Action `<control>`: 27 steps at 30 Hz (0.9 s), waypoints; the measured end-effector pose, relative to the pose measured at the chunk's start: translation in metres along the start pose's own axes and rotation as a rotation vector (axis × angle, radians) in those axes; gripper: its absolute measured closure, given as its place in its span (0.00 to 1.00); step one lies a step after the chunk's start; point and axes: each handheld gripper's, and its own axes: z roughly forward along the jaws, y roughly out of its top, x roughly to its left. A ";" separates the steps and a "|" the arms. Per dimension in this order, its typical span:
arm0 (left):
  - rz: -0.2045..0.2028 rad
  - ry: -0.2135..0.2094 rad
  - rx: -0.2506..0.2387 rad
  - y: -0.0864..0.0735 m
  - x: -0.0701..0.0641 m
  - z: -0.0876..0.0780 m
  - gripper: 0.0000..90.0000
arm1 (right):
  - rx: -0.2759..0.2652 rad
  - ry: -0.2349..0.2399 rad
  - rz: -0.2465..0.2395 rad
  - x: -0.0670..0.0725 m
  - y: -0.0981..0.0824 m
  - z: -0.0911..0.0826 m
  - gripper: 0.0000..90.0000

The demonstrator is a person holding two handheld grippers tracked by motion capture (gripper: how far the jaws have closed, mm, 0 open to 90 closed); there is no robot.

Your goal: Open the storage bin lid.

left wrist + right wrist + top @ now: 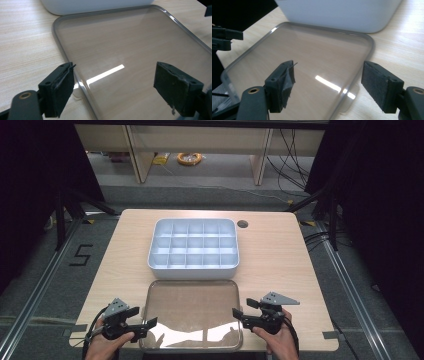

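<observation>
- High view: a see-through lid (192,312) lies flat on the near part of the wooden table (280,255). A white box with many little cells (193,247) sits just behind it, on the far side, and the two look close enough to touch.
- High view: the left gripper (145,317) is at the lid's near left corner. A hand (105,345) holds it from below.
- High view: the right gripper (242,310) is at the lid's near right side, held by the other hand (277,337).
- Left gripper view: the jaws are spread wide. One black pad (61,86) is over the lid's left rim and the other is over the clear middle of the lid (125,50). Nothing is pinched between them.
- Right gripper view: the jaws are spread wide too. One pad (284,82) hangs over the lid (312,55), the other is out past its right rim, over the table. They pinch nothing.
- Right gripper view: the white box's wall (342,15) stands just past the lid's far edge.
</observation>
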 end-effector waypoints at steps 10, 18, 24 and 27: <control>0.037 -0.026 0.001 -0.013 -0.013 -0.010 0.18 | 0.010 0.068 -0.061 0.016 -0.016 -0.016 0.22; 0.075 -0.021 -0.007 -0.019 -0.021 -0.017 0.18 | 0.032 0.078 -0.067 0.020 -0.026 -0.026 0.22; 0.094 -0.026 0.002 -0.023 -0.025 -0.022 0.18 | 0.046 0.067 -0.079 0.021 -0.030 -0.030 0.22; 0.096 -0.027 -0.001 -0.025 -0.027 -0.024 0.18 | 0.045 0.064 -0.066 0.022 -0.034 -0.032 0.22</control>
